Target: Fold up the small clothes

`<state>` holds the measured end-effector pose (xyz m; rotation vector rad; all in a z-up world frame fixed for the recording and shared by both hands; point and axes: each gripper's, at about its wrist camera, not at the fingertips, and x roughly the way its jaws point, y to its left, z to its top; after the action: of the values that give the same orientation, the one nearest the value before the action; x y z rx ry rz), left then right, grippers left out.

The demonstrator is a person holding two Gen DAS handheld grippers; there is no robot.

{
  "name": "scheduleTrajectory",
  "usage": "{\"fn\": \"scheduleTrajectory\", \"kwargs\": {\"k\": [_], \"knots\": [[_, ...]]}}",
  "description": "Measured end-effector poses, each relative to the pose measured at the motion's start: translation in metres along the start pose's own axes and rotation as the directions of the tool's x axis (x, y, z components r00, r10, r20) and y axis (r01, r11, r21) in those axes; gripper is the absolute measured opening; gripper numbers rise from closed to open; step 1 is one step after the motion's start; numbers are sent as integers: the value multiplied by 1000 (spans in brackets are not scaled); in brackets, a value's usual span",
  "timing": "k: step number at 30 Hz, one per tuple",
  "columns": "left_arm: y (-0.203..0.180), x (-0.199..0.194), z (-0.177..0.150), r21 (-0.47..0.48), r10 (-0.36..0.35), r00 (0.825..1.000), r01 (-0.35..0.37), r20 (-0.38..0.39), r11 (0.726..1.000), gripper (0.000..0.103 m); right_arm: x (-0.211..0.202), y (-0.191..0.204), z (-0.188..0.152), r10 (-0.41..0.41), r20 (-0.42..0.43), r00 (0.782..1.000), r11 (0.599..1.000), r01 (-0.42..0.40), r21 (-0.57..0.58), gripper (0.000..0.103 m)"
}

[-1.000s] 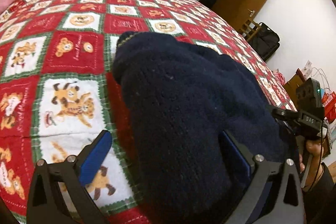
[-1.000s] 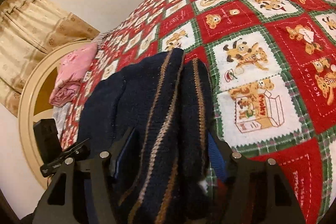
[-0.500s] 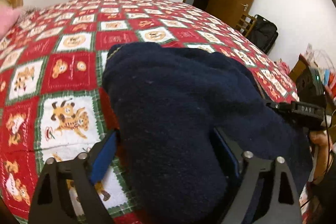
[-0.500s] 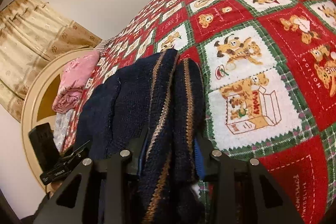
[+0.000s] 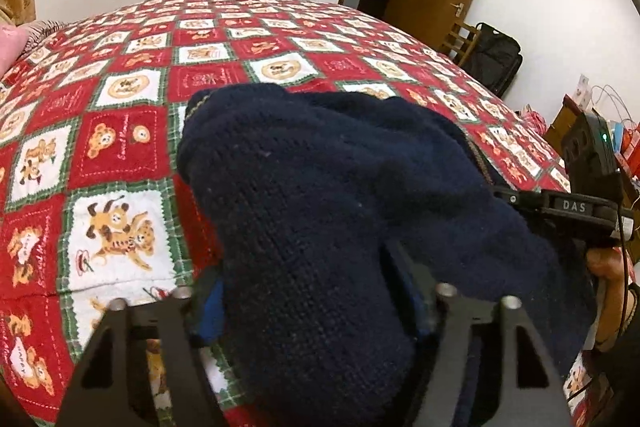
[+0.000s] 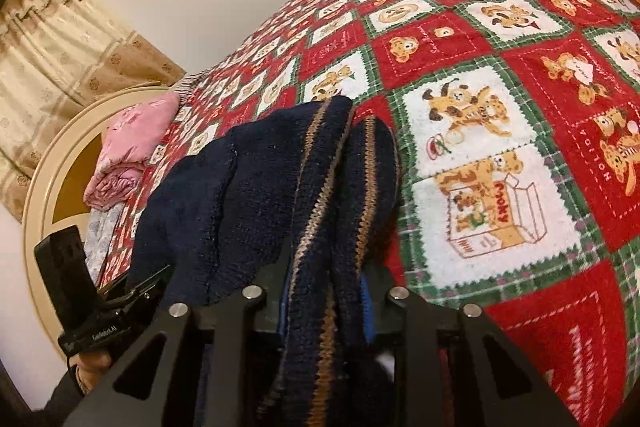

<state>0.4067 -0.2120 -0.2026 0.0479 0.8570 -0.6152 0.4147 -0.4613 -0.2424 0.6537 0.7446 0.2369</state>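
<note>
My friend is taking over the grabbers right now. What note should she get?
Left gripper: jaws closing, the plain end of the navy sweater between them.
Right gripper: jaws closing, pads pressing the sweater's striped edge.
The sweater lies bunched on the red bear quilt.
Done: both ends caught.
Left: probably lift it, fold it, lay it flat.

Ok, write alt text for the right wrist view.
The right gripper is closing on a bunched navy knit garment with tan stripes, which lies on a red, white and green teddy-bear bedspread. A pink folded cloth sits at the bed's far left edge.
</note>
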Motion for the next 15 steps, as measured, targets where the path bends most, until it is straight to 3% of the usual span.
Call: {"fn": "scheduleTrajectory", "kwargs": {"k": [2, 4, 9, 15], "knots": [[-6, -7, 1, 18, 28, 1000, -28, 13, 999, 45, -4, 2, -1, -6, 18, 1000, 1000, 6, 6, 22], [-8, -15, 2, -1, 40, 999, -40, 24, 999, 40, -14, 4, -4, 13, 51, 999, 1000, -14, 26, 21], [-12, -52, 4, -45, 28, 995, -24, 94, 999, 38, -37, 20, -11, 48, 110, 993, 999, -50, 14, 20], [-24, -102, -3, -17, 41, 984, -38, 171, 999, 38, -55, 54, -21, 114, 138, 984, 994, -113, -17, 19]]}}
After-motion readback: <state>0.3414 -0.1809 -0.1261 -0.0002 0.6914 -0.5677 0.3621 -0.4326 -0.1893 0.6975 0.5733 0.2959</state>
